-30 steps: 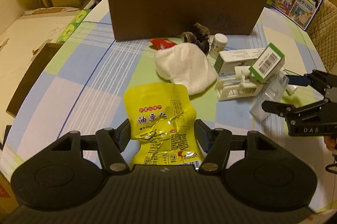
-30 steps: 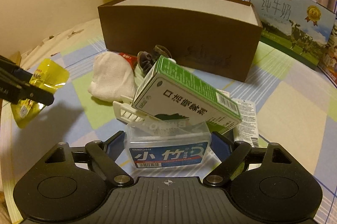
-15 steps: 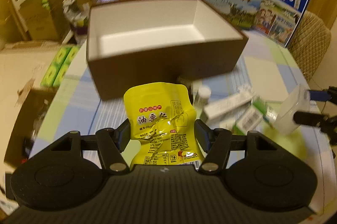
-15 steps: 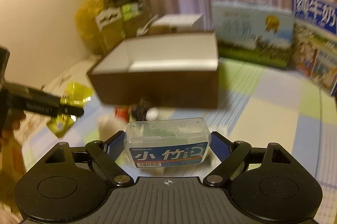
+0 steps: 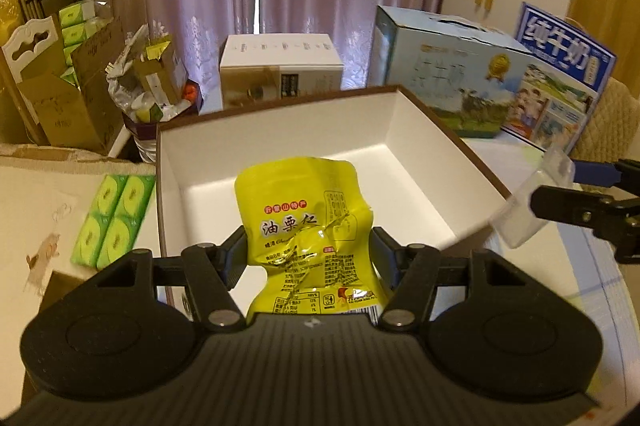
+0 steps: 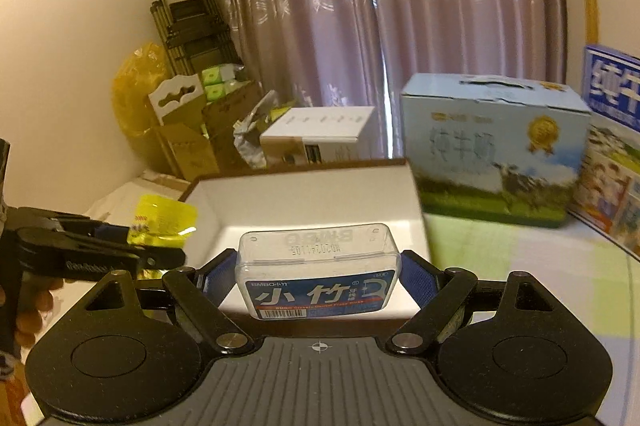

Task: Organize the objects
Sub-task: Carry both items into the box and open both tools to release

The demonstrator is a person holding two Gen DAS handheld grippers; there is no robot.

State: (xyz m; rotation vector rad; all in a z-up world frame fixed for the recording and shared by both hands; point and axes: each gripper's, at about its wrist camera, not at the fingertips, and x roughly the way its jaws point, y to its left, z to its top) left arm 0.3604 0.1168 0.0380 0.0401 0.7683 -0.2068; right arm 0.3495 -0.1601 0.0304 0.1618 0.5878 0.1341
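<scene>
My left gripper (image 5: 306, 250) is shut on a yellow snack pouch (image 5: 304, 222), held in the air over the near part of the open brown box (image 5: 476, 161), whose white inside holds nothing I can see. My right gripper (image 6: 318, 266) is shut on a clear plastic floss-pick case (image 6: 318, 266) with a blue label, just before the box's (image 6: 416, 201) near wall. In the left wrist view the case (image 5: 532, 205) and the right gripper (image 5: 560, 193) hang at the box's right rim. In the right wrist view the pouch (image 6: 164, 222) and left gripper (image 6: 132, 246) show at the left.
Two blue milk cartons (image 5: 452, 73) (image 5: 560, 81) stand behind the box on the right, a white carton (image 5: 280, 65) behind its middle. Green tissue packs (image 5: 114, 218) lie left of the box. Cardboard boxes and bags (image 5: 80, 81) crowd the far left. A person's hand (image 6: 28, 310) holds the left gripper.
Both grippers rose from the cluttered tablecloth and moved forward to the brown box, each carrying its object. The items left on the table have dropped out of view.
</scene>
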